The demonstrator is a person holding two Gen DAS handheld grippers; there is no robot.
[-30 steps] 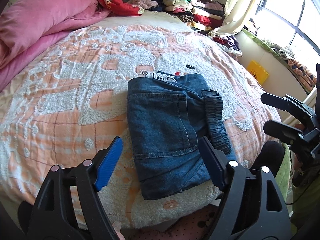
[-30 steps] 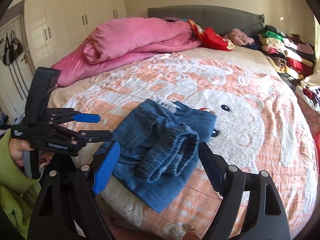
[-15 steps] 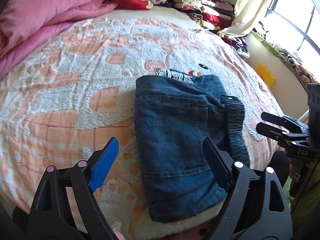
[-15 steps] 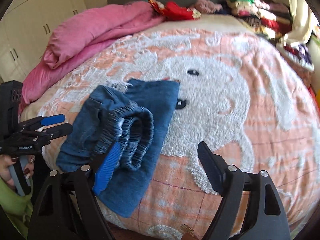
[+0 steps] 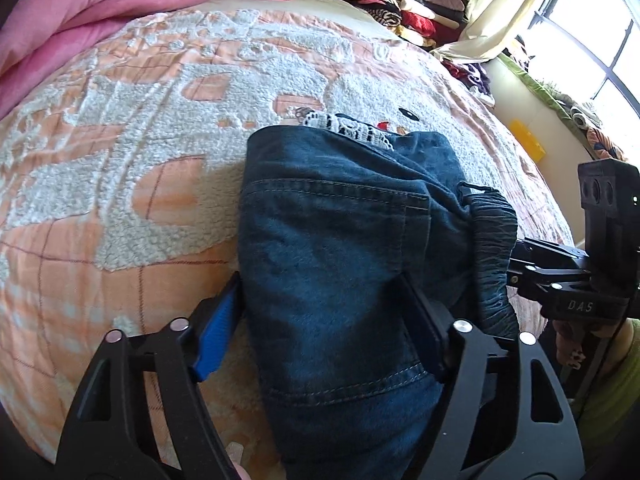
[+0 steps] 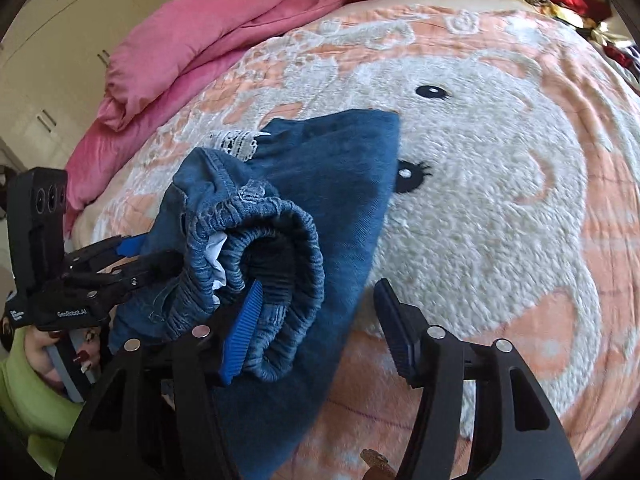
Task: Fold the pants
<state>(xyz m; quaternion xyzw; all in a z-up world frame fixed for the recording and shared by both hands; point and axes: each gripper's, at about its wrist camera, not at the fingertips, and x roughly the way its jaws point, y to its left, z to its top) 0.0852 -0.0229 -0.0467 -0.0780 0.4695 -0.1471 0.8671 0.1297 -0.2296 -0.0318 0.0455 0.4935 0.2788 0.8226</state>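
Observation:
Blue denim pants (image 5: 340, 220) lie folded into a thick bundle on the peach bear blanket (image 5: 120, 208), with white lace trim (image 5: 352, 128) at the far end. My left gripper (image 5: 320, 280) straddles the near end; its jaws are closing with the denim between them. In the right wrist view the elastic waistband (image 6: 280, 216) curls into a roll on the pants (image 6: 340, 168). My right gripper (image 6: 320, 284) is closing too. Its blue pad (image 6: 244, 328) sits inside that roll, while the other finger hangs over the blanket beside the denim. Each gripper shows in the other's view: right gripper (image 5: 520, 256), left gripper (image 6: 156, 254).
A pink duvet (image 5: 80, 12) is bunched at the bed's far left. Stacked folded clothes (image 5: 400, 12) line the headboard side, with a window (image 5: 592, 40) and curtain on the right. White wardrobes (image 6: 60, 40) stand beyond the bed. A green sleeve (image 6: 24, 392) is at lower left.
Both grippers have dropped toward the pants and their jaws have narrowed. The left now straddles the near end; the right's blue finger has slid into the waistband roll.

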